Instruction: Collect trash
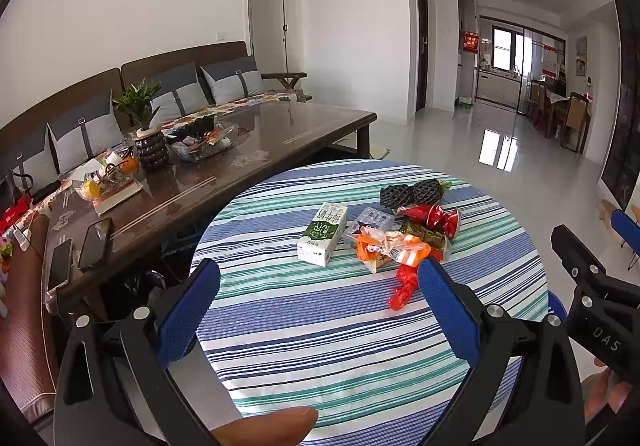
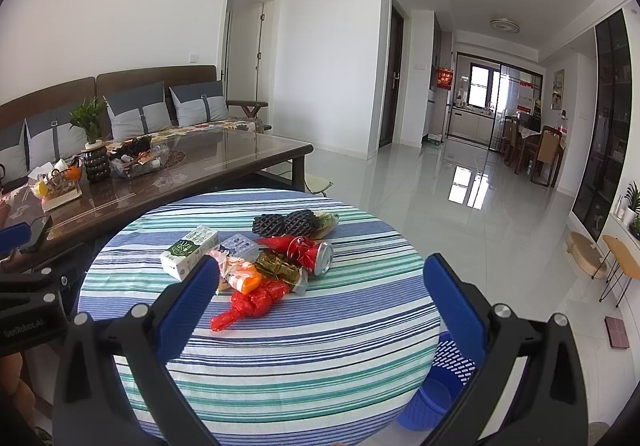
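Note:
A heap of trash lies on the round striped table (image 1: 360, 326) (image 2: 320, 346). It holds a green and white milk carton (image 1: 322, 234) (image 2: 189, 253), a red plastic bag (image 1: 404, 288) (image 2: 250, 304), an orange wrapper (image 1: 390, 246) (image 2: 245, 280), a drink can (image 1: 444, 220) (image 2: 323, 257) and black foam netting (image 1: 412, 192) (image 2: 286, 223). My left gripper (image 1: 318, 278) hovers open in front of the heap, nothing between its blue pads. My right gripper (image 2: 320, 274) is open too, above the table's near half. A blue perforated bin (image 2: 444, 382) stands on the floor under the table's right edge.
A dark glass-topped coffee table (image 1: 224, 170) with a plant, phones and fruit bowls stands to the left, a sofa (image 1: 172, 86) behind it. Glossy tiled floor (image 2: 460, 214) runs to a dining area at the back right. A fingertip (image 1: 264, 426) shows at the bottom of the left wrist view.

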Demonstrator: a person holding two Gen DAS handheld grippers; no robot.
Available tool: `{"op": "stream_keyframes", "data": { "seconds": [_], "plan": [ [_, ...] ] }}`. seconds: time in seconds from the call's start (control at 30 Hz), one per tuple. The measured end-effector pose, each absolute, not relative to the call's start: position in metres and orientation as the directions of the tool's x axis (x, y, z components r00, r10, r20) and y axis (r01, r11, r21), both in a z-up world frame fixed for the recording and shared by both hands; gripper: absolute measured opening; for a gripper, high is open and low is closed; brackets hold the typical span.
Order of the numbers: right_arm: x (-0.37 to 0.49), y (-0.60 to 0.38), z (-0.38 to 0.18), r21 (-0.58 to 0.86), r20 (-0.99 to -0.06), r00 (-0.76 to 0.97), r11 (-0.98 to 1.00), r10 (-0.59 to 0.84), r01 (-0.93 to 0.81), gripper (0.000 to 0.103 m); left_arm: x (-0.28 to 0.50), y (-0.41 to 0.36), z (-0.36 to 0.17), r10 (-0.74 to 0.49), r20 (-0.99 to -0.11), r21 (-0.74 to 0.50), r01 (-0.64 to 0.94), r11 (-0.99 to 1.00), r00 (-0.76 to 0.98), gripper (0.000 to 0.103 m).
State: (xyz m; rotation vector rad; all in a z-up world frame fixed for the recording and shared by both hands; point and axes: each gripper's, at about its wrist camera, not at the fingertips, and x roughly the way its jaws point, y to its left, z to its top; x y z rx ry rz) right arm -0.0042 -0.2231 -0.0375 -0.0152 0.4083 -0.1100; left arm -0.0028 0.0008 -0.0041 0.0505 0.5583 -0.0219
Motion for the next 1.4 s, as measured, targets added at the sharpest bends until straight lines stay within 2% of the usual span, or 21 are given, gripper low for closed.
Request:
{"op": "stream_keyframes", "data": {
  "seconds": [1.4],
  "plan": [
    [-0.0058,-0.2233,-0.041,-0.038,-0.406,0.906,0.993,-0.116,0.109,0.098,-0.0041,0.0044,-0.0012,0.002,-0.525,0.052,0.029,0.998,0.851,0.098]
  ]
}}
